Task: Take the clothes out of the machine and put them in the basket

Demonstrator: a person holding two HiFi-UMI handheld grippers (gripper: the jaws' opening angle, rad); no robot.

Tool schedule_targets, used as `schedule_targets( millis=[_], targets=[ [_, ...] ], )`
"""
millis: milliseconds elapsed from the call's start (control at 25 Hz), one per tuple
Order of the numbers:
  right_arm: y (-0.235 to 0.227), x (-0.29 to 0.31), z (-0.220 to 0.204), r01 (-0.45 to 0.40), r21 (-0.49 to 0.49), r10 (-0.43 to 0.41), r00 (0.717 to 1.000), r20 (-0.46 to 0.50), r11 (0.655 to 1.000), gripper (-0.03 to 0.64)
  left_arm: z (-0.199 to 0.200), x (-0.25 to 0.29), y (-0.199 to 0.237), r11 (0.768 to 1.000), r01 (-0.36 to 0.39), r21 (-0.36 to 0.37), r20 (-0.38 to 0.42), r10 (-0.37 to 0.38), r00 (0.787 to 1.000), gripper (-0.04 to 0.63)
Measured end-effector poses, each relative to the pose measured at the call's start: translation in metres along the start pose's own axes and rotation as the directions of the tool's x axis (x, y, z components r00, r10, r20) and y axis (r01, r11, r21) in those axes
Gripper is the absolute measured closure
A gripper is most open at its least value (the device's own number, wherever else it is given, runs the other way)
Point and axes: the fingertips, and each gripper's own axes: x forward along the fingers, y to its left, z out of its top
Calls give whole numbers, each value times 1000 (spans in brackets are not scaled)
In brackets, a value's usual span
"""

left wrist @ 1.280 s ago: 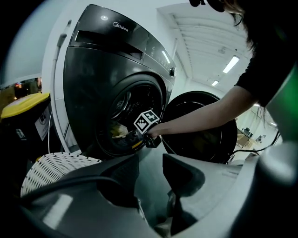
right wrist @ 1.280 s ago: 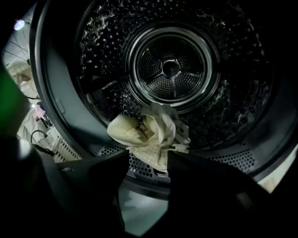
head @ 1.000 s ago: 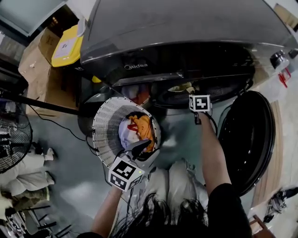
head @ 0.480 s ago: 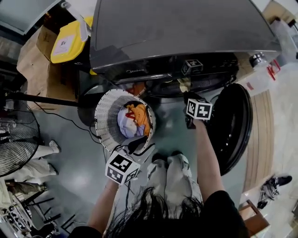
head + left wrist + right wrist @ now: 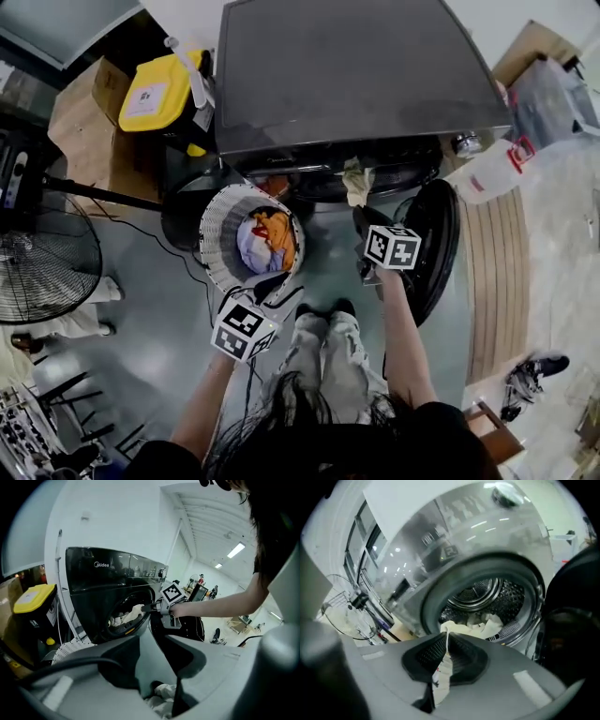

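right gripper [image 5: 445, 641]: jaws are pinching a thin fold of the cream cloth [image 5: 461, 629] between ribbed black pads, just outside the drum mouth.
cream cloth: soft and crumpled, is trailing from the jaws over the grey rubber door seal [image 5: 436, 602] into the drum; is not in the basket.
left gripper [image 5: 152, 644]: jaws are standing apart, nothing pressed between them; is sitting just beside the basket's near rim, cannot tell if touching.
basket [image 5: 214, 246]: round, white plastic lattice, is standing on the floor, near-left of the machine's opening.
clothes in basket [image 5: 269, 242]: orange and pale pieces are lying bunched inside.
machine [image 5: 356, 75]: boxy front loader with a glossy dark grey shell, is standing at the far side.
drum [image 5: 485, 590]: shiny perforated metal; more cream pieces are lying at its bottom.
door [image 5: 433, 234]: round and black, is hanging open at the right.
floor [image 5: 169, 319]: smooth, glossy grey-green.
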Motion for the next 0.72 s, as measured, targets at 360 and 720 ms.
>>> schedule_targets(
  millis=[360,720],
  targets=[
    [48,-68,19,-66,4,66,998,-19,998,578,46,-14,-14,997,-64,38,76,61,995,426],
    [96,-126,45,-146,-28,146,989,-25,989,578,93,-26,-12,987,-128,98,150,113,982,426]
  ],
)
